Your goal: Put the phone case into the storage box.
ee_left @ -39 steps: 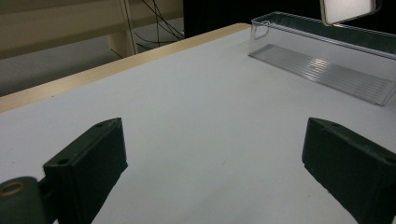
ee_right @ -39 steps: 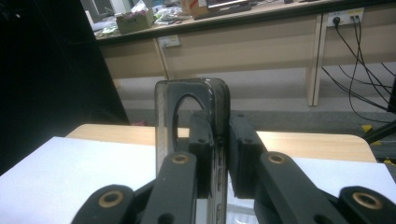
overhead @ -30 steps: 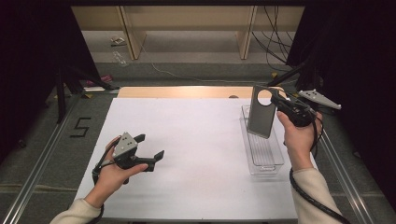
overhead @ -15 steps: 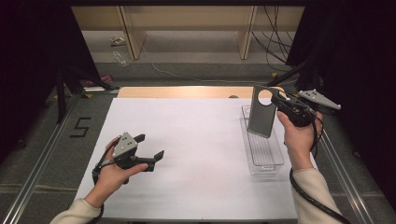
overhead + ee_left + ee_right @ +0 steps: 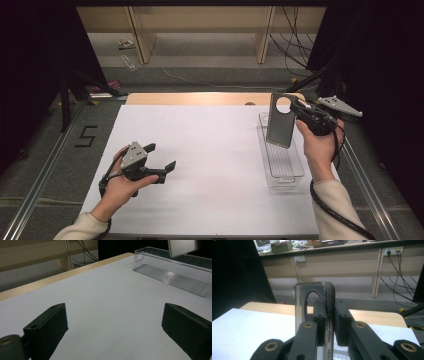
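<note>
A grey phone case [image 5: 280, 122] with a round camera hole hangs upright over the far end of a clear plastic tray [image 5: 282, 165] at the right of the white table. My right gripper [image 5: 296, 108] is shut on the case's right edge. In the right gripper view the case [image 5: 312, 295] stands edge-on, pinched between the black pads of that gripper [image 5: 330, 325]. My left gripper [image 5: 161, 156] rests low on the white sheet at the left, jaws wide open with nothing between them. The left gripper view looks across bare white surface between its jaws [image 5: 115, 332] towards the tray [image 5: 172, 275] and the case's lower corner [image 5: 182, 246].
A strip of wooden tabletop [image 5: 200, 98] borders the white sheet at the far side. On the floor to the left is a marked "5" [image 5: 86, 136]. Cables [image 5: 295, 45] and wooden furniture legs [image 5: 140, 35] lie beyond the table. Metal rails run along both sides.
</note>
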Action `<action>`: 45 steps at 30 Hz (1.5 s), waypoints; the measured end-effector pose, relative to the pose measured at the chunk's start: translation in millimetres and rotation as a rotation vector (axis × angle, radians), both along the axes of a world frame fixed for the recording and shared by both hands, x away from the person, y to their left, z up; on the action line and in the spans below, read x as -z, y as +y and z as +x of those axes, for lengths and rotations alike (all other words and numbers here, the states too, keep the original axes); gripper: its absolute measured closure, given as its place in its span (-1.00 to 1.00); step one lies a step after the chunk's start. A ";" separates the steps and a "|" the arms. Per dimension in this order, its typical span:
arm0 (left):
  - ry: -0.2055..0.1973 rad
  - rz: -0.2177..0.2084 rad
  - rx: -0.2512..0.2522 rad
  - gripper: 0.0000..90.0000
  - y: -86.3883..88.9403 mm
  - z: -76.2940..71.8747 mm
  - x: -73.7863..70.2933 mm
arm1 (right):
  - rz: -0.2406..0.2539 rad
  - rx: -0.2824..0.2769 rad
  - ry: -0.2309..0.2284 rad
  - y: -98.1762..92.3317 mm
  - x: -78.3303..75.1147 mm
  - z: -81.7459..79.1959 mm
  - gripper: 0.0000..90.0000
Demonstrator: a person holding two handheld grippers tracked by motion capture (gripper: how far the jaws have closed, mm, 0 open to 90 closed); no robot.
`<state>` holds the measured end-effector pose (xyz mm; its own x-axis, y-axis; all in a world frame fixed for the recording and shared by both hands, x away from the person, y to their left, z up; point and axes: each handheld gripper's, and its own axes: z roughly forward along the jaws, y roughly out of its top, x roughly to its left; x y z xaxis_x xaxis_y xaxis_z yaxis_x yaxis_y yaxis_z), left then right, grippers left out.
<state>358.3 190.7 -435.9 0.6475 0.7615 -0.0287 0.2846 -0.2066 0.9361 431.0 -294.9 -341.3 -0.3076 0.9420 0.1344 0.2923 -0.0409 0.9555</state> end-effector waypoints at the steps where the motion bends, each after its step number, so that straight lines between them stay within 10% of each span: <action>1: 0.000 0.000 -0.001 -0.87 0.0 -0.1 -0.1 | -0.001 0.001 0.001 0.1 0.2 0.3 0.82; 45: 0.005 -0.009 -0.003 -0.86 0.2 0.6 0.1 | -0.099 0.018 0.029 3.0 9.5 45.4 0.82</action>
